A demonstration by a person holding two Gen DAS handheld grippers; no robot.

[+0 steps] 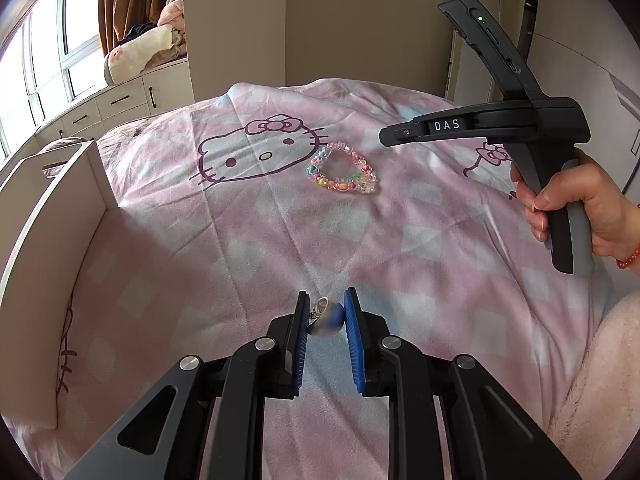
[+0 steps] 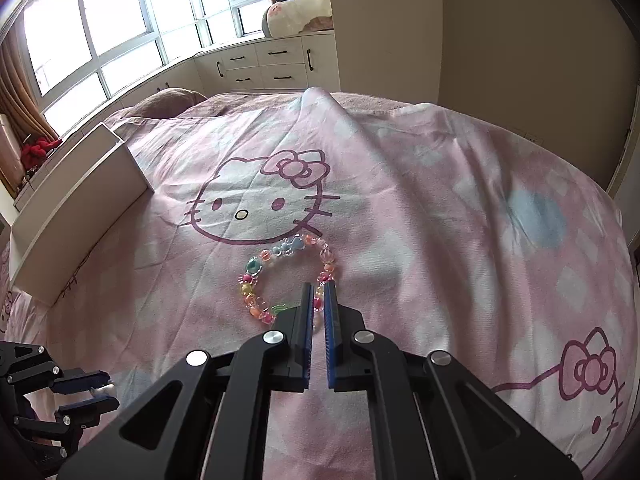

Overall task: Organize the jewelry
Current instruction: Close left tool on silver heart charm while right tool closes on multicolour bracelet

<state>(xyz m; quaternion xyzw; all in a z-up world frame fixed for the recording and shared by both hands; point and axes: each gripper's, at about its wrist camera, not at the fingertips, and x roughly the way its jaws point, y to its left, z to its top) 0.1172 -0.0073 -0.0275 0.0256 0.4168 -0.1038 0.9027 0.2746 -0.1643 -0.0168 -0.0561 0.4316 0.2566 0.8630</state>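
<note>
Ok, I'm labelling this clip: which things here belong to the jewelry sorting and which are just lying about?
Job: beaded bracelet; blue pendant in the left gripper; white box, probably.
Lying about: plush toys on the window seat; red decoration.

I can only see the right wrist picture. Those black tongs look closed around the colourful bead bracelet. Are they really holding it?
Observer: No. In the left wrist view the bracelet lies flat on the bedsheet, and the shut right gripper appears clear of it.
Operator: And the other tongs, low at my left edge?
Observer: The left gripper is shut on a blue-and-white charm with a silver ring.
Operator: Who holds mine?
Observer: A hand with a red bead band at its wrist.
</note>
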